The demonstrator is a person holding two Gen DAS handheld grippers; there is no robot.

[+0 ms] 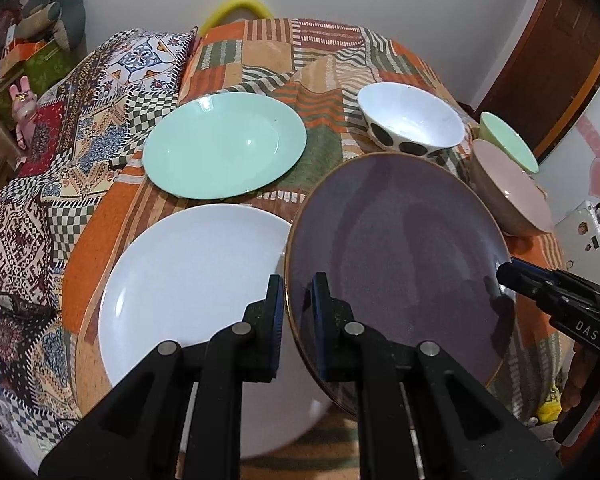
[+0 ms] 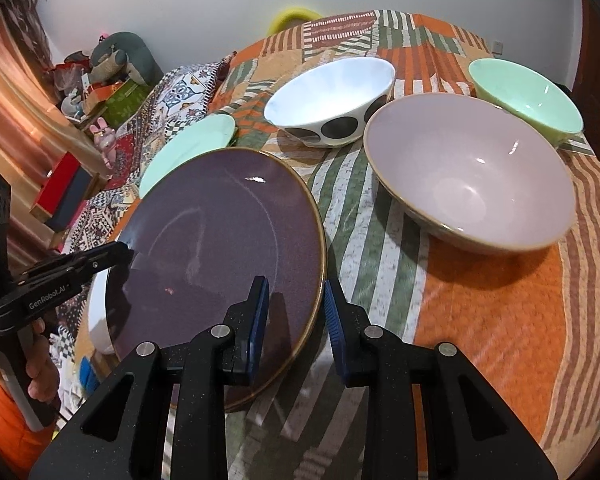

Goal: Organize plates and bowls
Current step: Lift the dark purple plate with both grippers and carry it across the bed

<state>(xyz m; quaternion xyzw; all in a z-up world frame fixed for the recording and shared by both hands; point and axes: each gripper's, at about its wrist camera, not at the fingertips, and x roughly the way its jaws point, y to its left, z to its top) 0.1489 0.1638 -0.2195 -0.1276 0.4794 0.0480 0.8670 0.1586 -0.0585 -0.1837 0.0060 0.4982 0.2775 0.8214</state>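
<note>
A purple plate (image 1: 400, 256) with a gold rim is held tilted, its left part over a white plate (image 1: 192, 280). My left gripper (image 1: 298, 320) is shut on the purple plate's left rim. My right gripper (image 2: 296, 320) straddles the plate's right rim (image 2: 220, 248), its jaws apart and not clamped. A mint plate (image 1: 224, 144) lies behind. A white bowl with black dots (image 2: 332, 96), a pink bowl (image 2: 468, 172) and a mint bowl (image 2: 528, 92) stand to the right.
The table carries a striped orange and green patchwork cloth (image 2: 480, 320). A patterned pillow (image 1: 148, 60) lies at the far left. Shelves with toys (image 1: 28, 40) stand to the left of the table, and a wooden door (image 1: 556, 52) to the right.
</note>
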